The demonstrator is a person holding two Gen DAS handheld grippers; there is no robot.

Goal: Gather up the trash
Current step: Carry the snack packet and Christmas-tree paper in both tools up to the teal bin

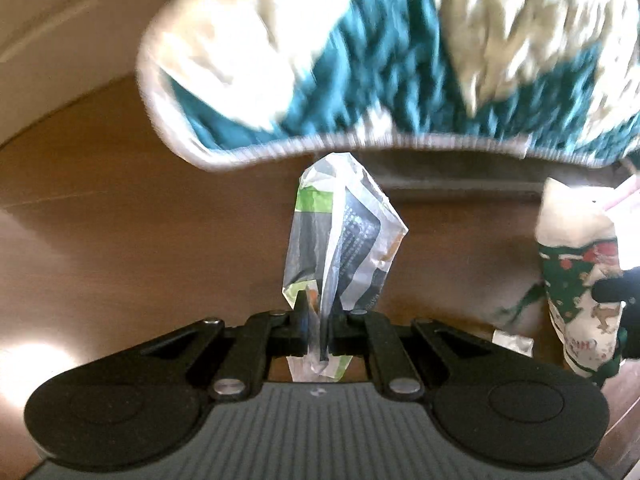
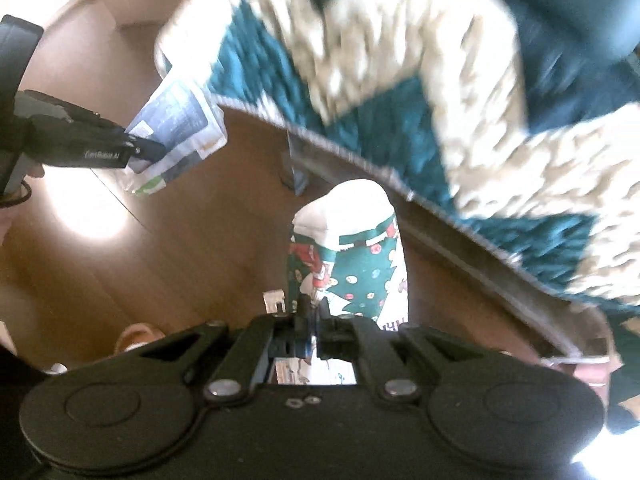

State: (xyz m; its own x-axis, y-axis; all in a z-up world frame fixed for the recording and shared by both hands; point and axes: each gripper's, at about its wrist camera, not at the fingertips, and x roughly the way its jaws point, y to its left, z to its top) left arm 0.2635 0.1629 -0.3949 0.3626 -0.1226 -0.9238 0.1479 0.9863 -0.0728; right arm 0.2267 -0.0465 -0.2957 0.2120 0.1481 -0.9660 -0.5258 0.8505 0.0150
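Both grippers lifted over the wood floor, each clamped on a piece of trash.

The left gripper (image 1: 316,316) is pinched narrow on a crumpled clear plastic wrapper (image 1: 340,240) with dark print and a green stripe, which hangs from its fingertips above the brown floor (image 1: 120,240). The right gripper (image 2: 314,312) is pinched tight on a green-and-white paper bag (image 2: 352,264) with a festive pattern, hanging just near the edge of a teal and cream rug (image 2: 400,100) that fills the far side of both views. A small scrap (image 1: 512,342) lies on the floor beside the bag.
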